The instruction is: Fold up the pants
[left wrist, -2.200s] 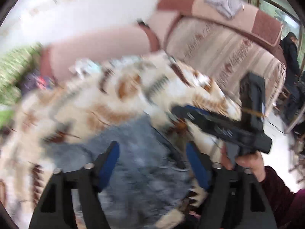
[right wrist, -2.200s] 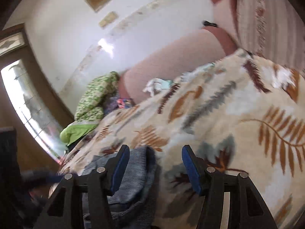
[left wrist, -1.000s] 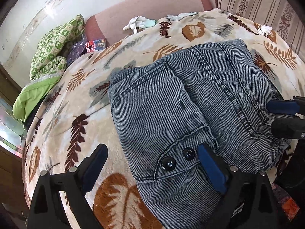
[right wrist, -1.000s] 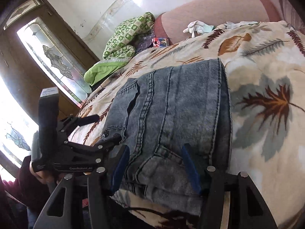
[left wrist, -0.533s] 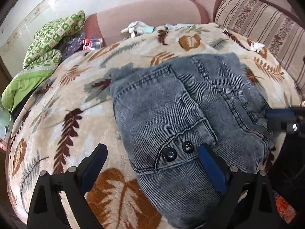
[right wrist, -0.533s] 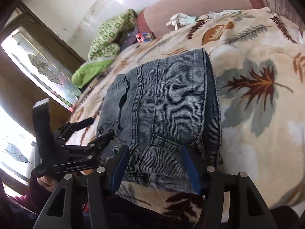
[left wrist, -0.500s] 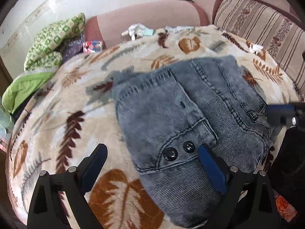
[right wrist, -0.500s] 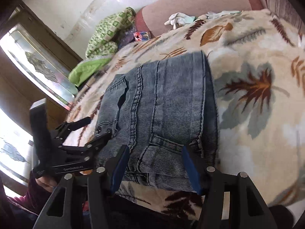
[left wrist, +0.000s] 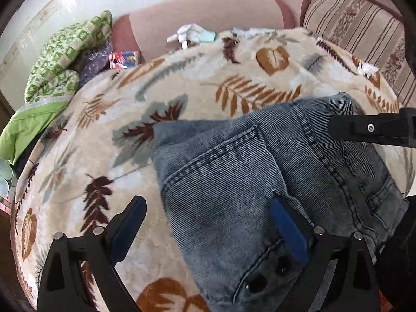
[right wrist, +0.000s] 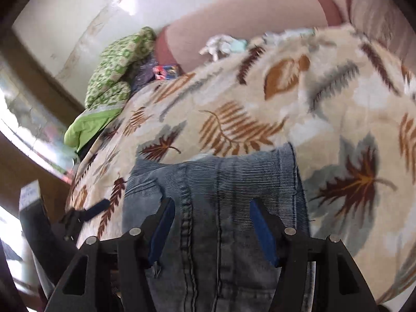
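Lying folded on the leaf-print blanket [left wrist: 182, 88], the pants [left wrist: 234, 171] form a compact grey-blue denim bundle, waistband with two dark buttons [left wrist: 267, 273] on the near edge. Left wrist view: left gripper [left wrist: 208, 228] hangs low over the pants with jaws spread wide, gripping nothing; right finger sits over the denim beside the buttons, left finger over bare blanket off the pants' left edge. Right gripper [left wrist: 364, 130] reaches in over the pants' far right corner. Beyond the pants: green patterned bedding [left wrist: 65, 59], white gloves [left wrist: 189, 33] against the pink sofa arm [left wrist: 208, 13].

Right wrist view, blurry: right gripper [right wrist: 210, 228] jaws apart, released, both fingers over the pants [right wrist: 221, 182] on either side of a stitched seam. Left gripper [right wrist: 85, 213] shows off the pants' left edge. Blanket [right wrist: 325, 104] spreads beyond the pants.
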The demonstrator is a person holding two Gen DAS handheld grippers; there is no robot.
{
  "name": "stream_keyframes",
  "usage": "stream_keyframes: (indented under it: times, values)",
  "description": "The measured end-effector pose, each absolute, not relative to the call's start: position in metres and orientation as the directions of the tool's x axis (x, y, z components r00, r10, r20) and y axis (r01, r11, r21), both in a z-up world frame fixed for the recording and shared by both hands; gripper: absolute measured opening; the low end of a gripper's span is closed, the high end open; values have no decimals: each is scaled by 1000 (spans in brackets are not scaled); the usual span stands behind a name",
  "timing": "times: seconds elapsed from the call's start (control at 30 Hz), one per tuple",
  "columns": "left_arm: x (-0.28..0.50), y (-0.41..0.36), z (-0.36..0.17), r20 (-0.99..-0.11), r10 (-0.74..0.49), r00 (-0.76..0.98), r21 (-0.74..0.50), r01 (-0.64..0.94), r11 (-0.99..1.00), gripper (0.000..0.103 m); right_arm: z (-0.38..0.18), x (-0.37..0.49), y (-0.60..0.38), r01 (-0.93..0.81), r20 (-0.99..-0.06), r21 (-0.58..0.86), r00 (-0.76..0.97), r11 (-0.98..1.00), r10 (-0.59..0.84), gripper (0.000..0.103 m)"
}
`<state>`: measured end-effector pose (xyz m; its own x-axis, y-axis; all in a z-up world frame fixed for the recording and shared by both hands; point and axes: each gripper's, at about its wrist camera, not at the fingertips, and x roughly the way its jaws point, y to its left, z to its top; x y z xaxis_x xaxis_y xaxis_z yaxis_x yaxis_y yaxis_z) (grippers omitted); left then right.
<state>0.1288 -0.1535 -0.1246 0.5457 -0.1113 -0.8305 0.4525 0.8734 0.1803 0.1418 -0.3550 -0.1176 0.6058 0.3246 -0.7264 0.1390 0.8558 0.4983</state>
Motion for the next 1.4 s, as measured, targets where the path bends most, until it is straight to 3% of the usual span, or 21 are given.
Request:
stream_keyframes:
  times: [0.07, 0.23, 0.37, 0.67, 1.03, 1.27, 1.4]
  values:
    - [133, -155, -130, -826, -100, 555, 194, 446, 874, 103, -139, 151, -362, 186, -737, 542, 573, 819, 358, 64]
    - [144, -152, -140, -854, -119, 507, 145, 450, 881, 103, -158, 154, -371, 196, -717, 595, 568, 780, 404, 65]
    - [143, -159, -141, -848, -89, 523, 188, 455, 871, 103, -164, 156, -369, 179, -720, 575, 573, 798, 390, 65]
    - [136, -138, -127, -873, -113, 475, 97, 396, 913, 103, -145, 141, -364, 162, -729, 537, 584, 828, 358, 65]
    - [91, -111, -79, -808, -123, 577, 114, 357, 927, 103, -79, 72, -378, 34, -639, 490, 693, 871, 333, 65]
    - [52, -125, -90, -819, -150, 554, 149, 458, 876, 103, -82, 46, -360, -78, -629, 478, 665, 875, 402, 65]
    - [48, -129, -114, -837, -126, 532, 168, 470, 867, 103, -104, 46, -347, -92, -676, 472, 601, 877, 427, 65]
